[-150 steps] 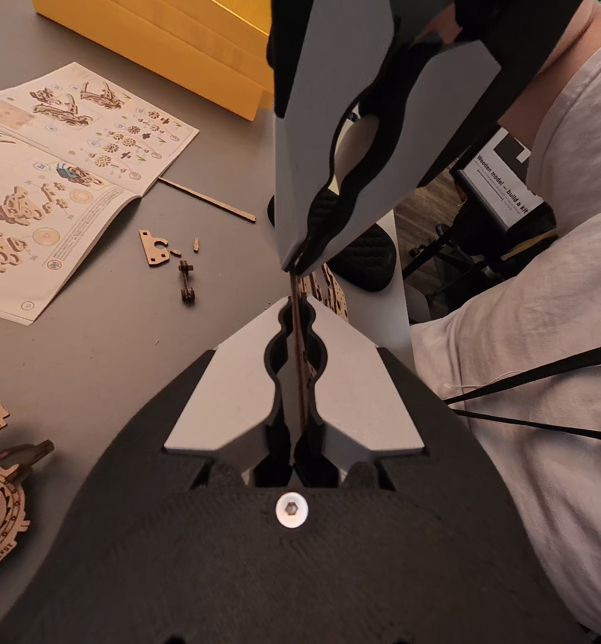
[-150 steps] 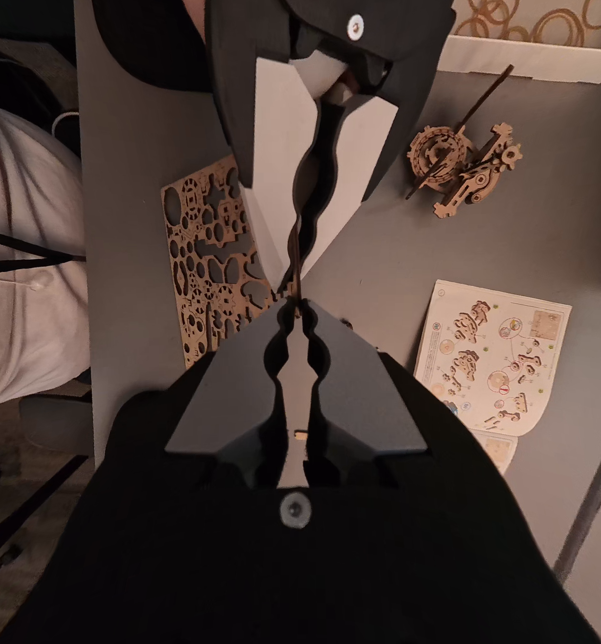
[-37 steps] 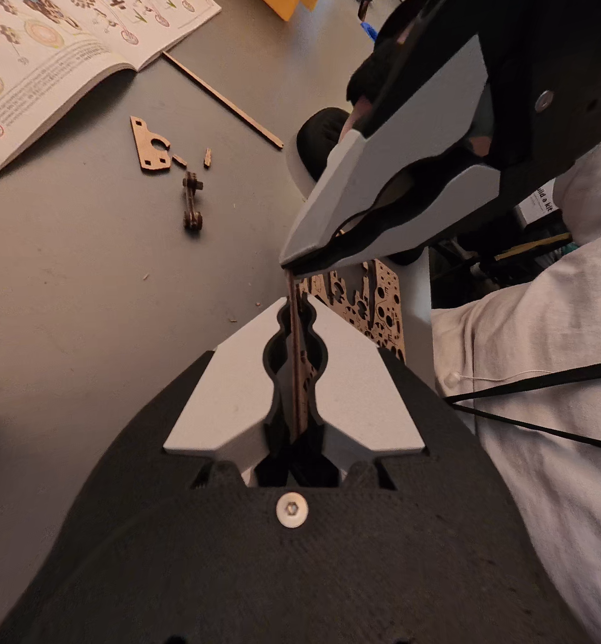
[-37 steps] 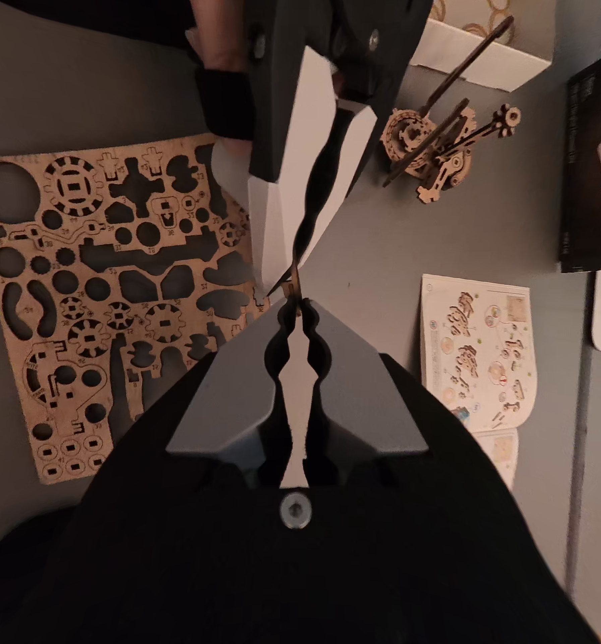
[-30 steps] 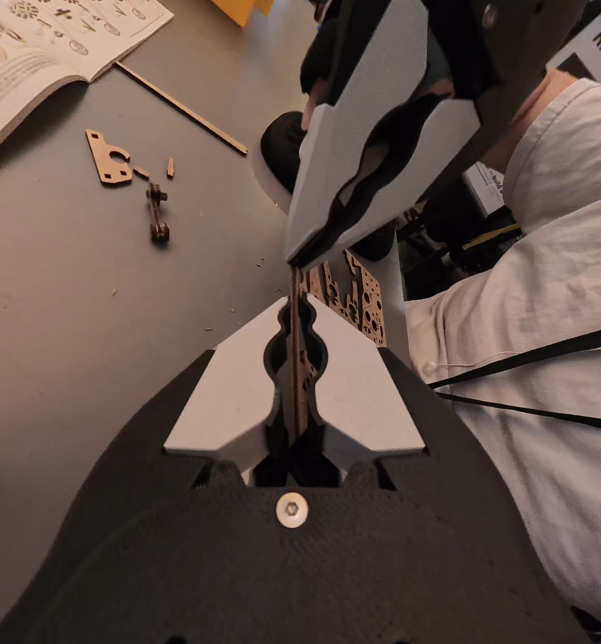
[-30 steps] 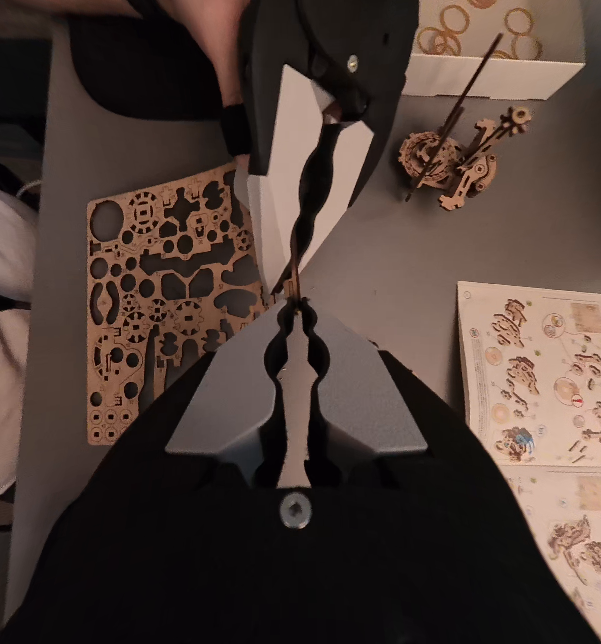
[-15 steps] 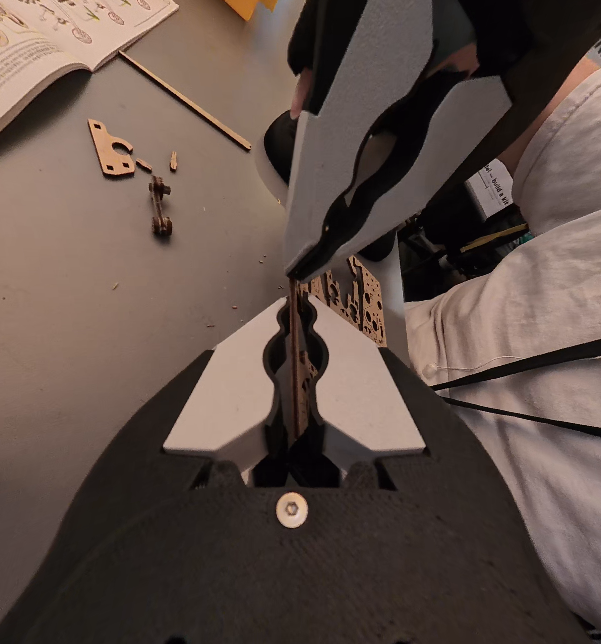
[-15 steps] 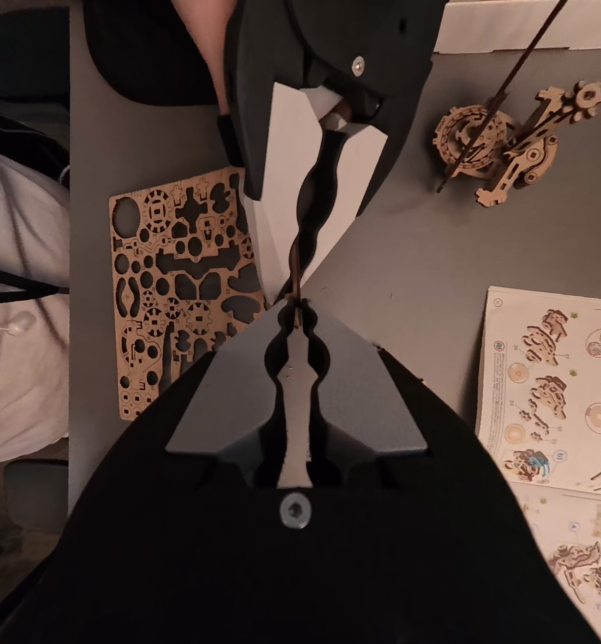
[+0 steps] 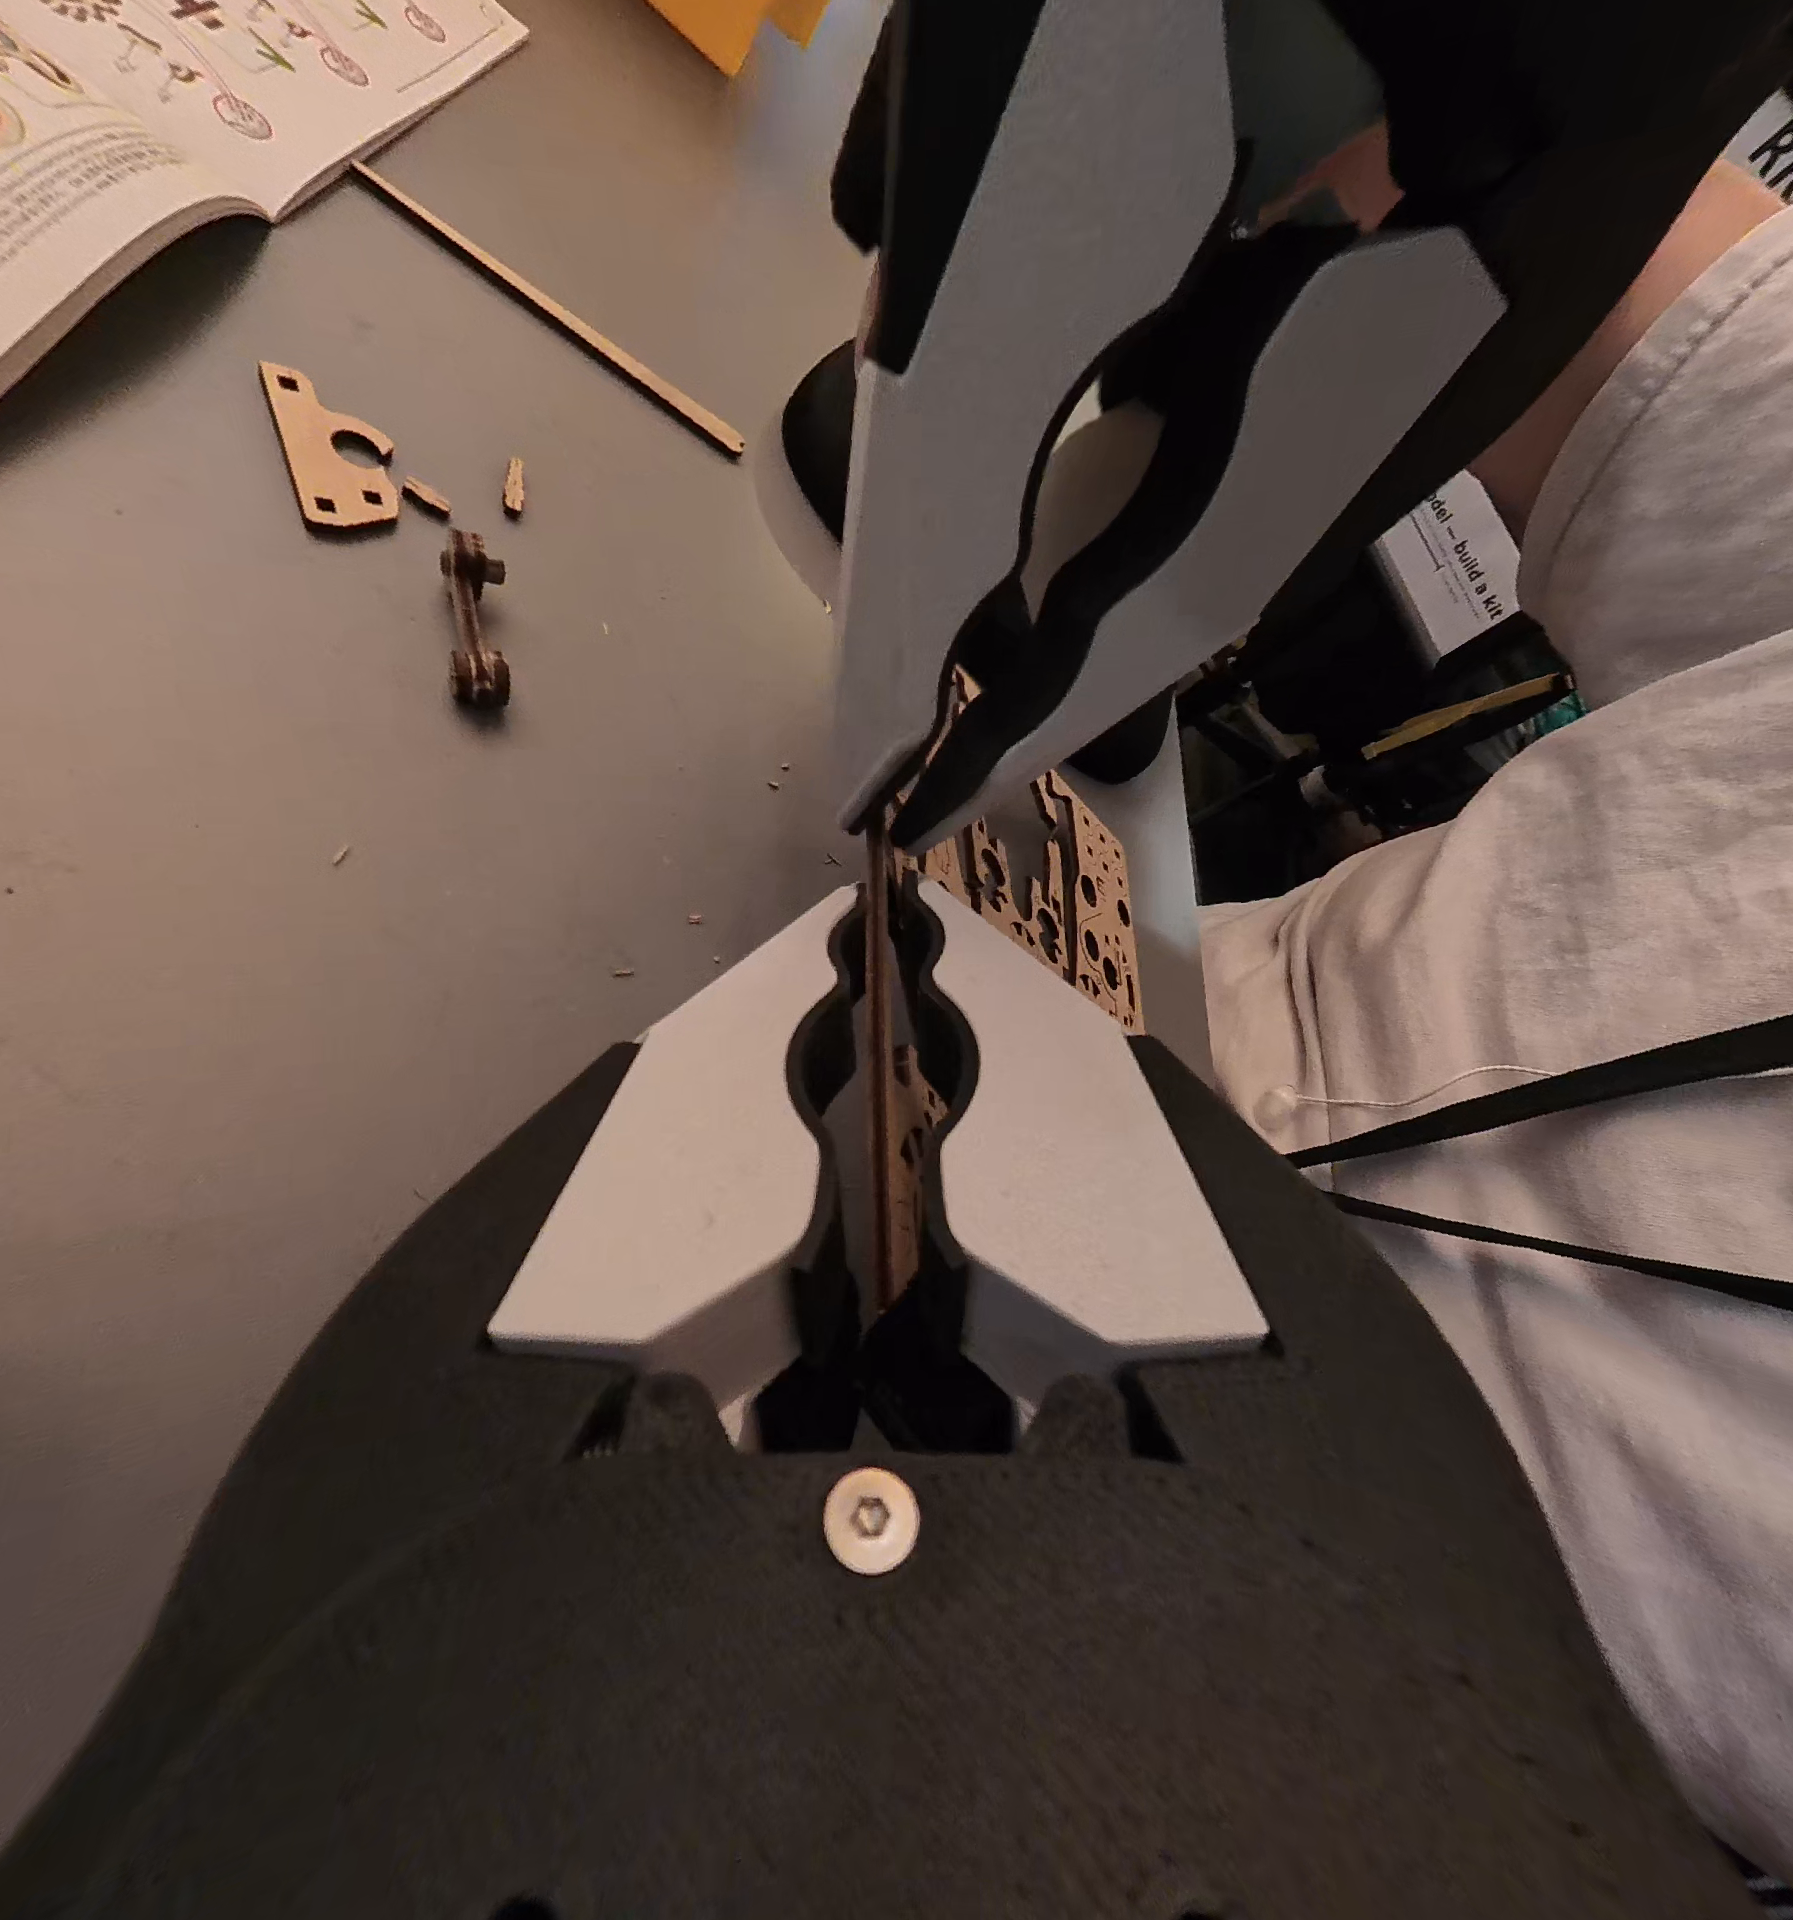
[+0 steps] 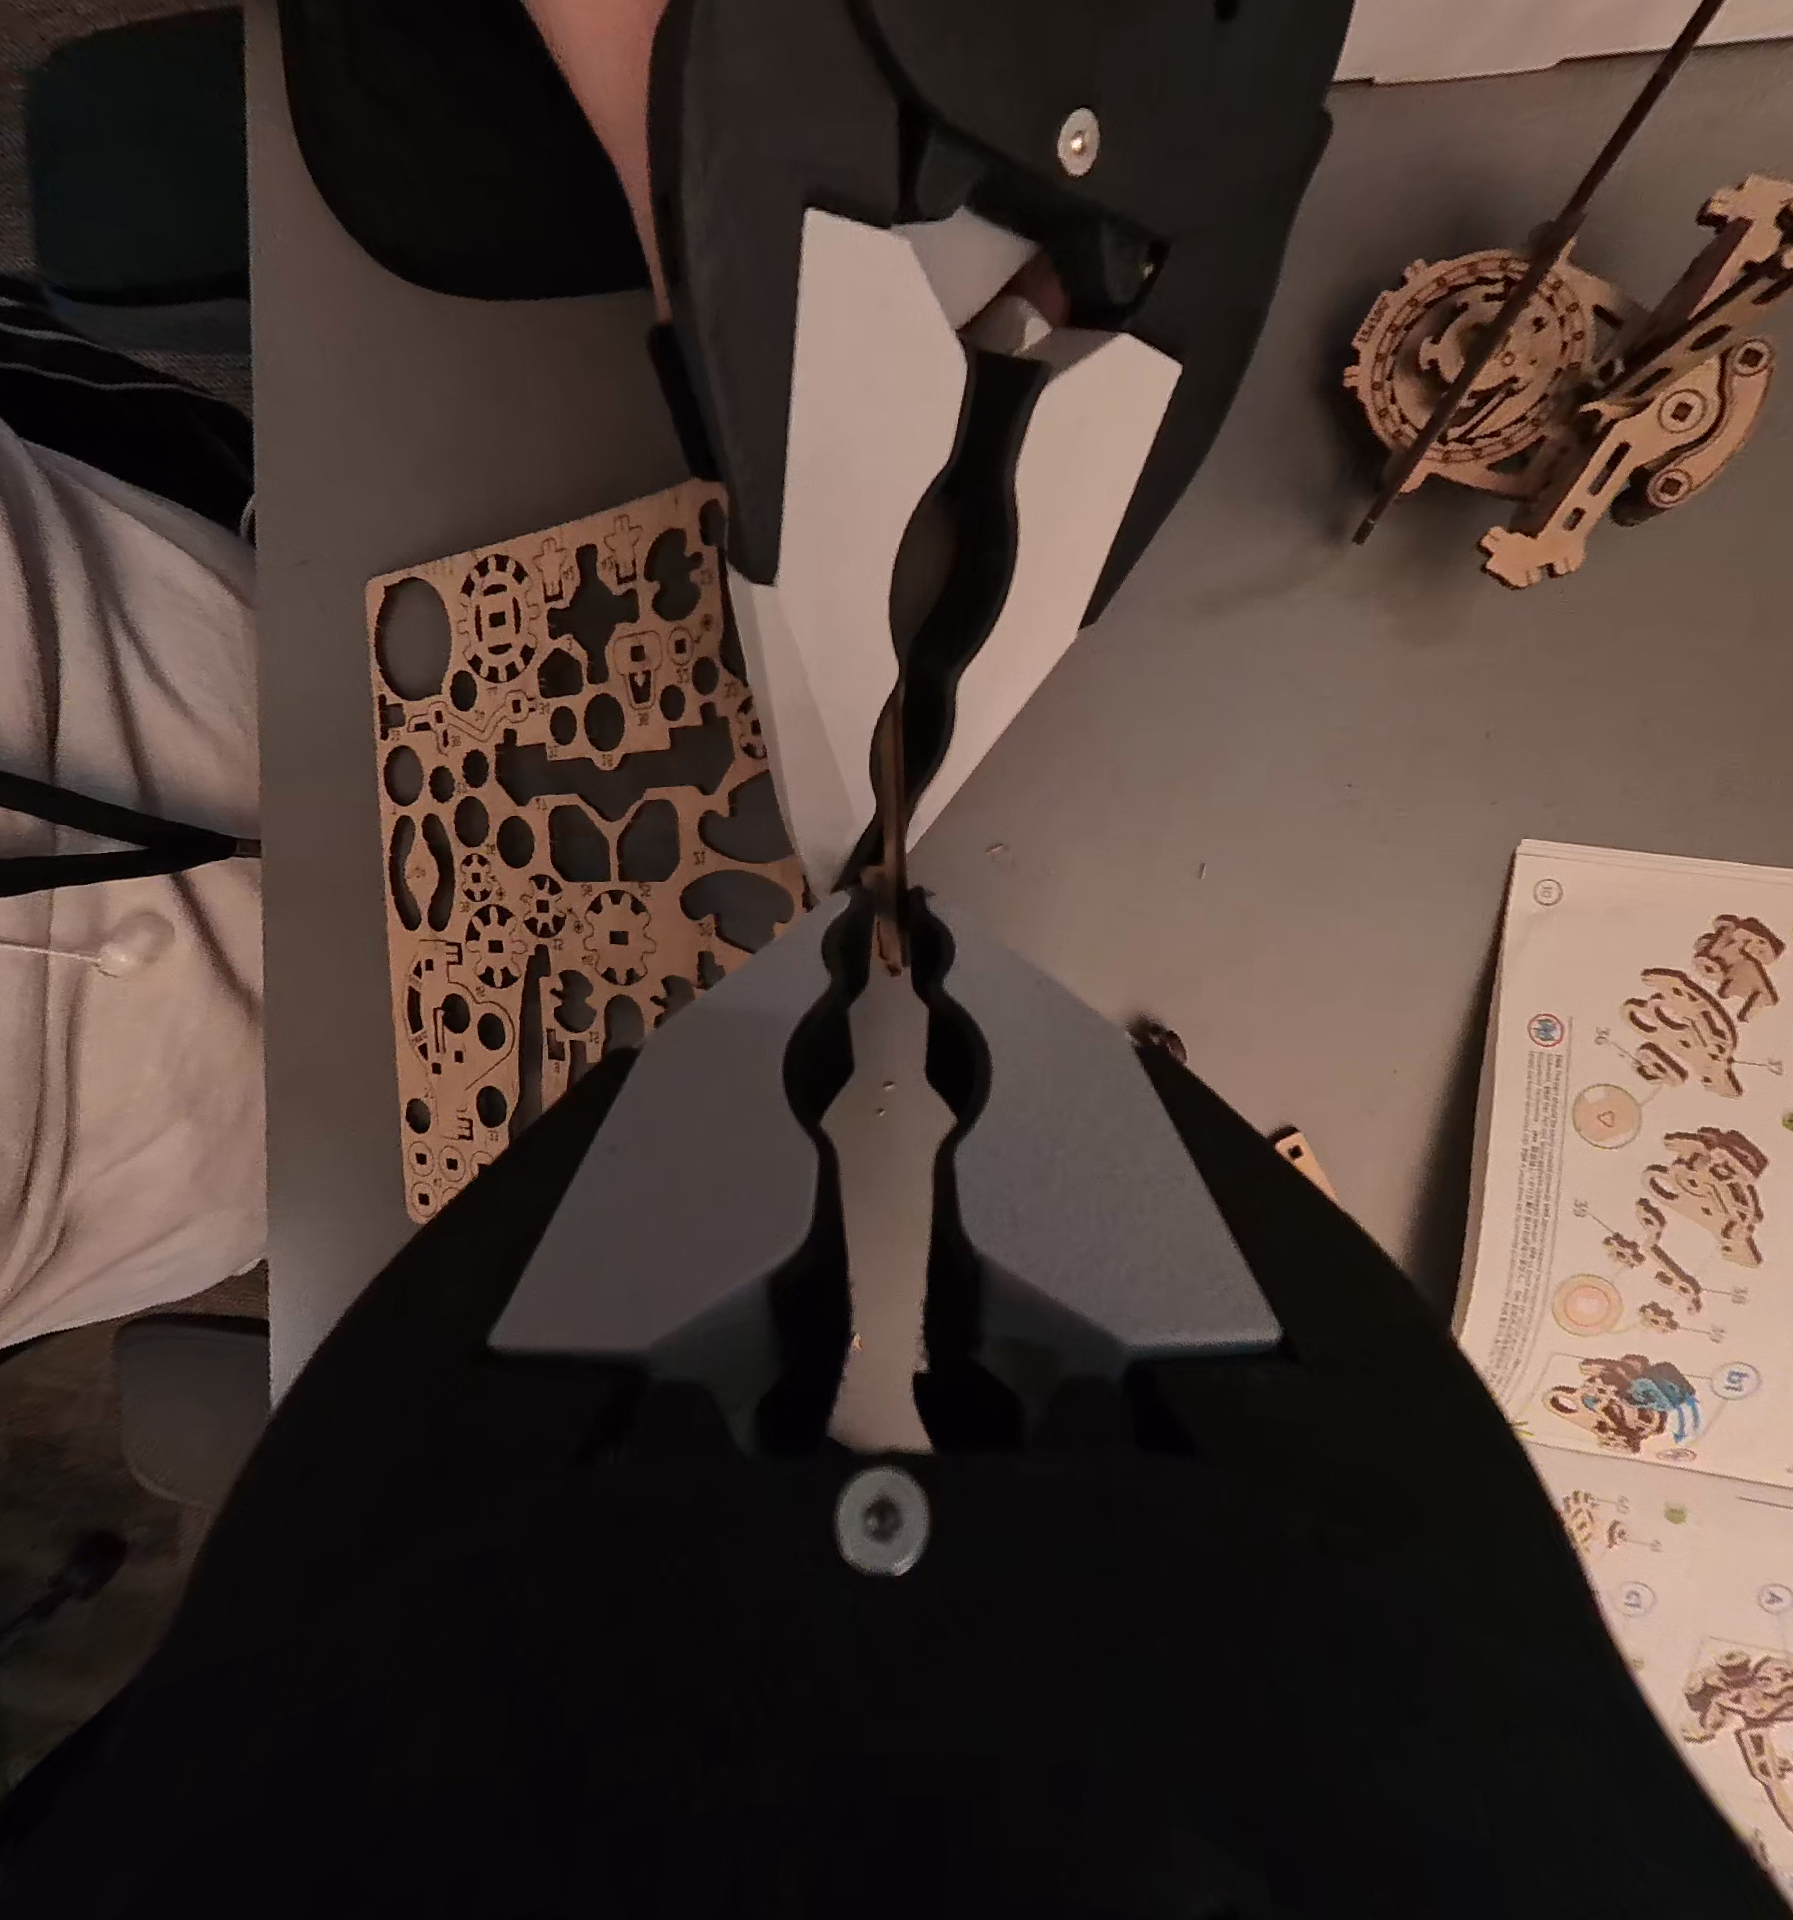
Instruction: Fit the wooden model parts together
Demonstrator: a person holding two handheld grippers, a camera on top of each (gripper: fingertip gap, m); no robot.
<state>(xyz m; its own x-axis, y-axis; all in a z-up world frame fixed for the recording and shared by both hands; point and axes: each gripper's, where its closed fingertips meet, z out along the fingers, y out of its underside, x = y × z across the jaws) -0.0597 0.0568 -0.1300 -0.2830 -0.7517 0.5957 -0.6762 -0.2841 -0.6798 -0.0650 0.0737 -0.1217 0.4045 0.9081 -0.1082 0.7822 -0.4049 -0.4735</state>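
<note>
My left gripper (image 9: 881,896) is shut on a thin flat wooden part (image 9: 879,1091), seen edge-on between its fingers and held above the grey table (image 9: 248,935). My right gripper (image 10: 884,906) is shut on a small wooden piece (image 10: 884,935) at its tips. The two grippers meet tip to tip, so the piece touches the flat part's far end. I cannot tell whether they are joined. The right gripper (image 9: 887,821) comes down from above in the left wrist view. The left gripper (image 10: 871,862) comes from the top in the right wrist view.
A punched-out wooden sheet (image 10: 559,831) lies under the grippers near the table edge. A partly built wooden model (image 10: 1494,384) stands at the far right. An open instruction booklet (image 10: 1681,1143), a bracket plate (image 9: 326,457), a link piece (image 9: 476,623) and a thin stick (image 9: 549,301) lie on the table. A person in a white shirt (image 9: 1598,1039) sits close by. Only a small space, under 4 cm, lies between the two pairs of fingers. My right tips are roughly 12 centimeters from the bracket plate (image 9: 326,457).
Both grippers have stayed shut and tip to tip. The right gripper has swung from slanted to steeper over the left one. The pair has drifted slightly over the table.
</note>
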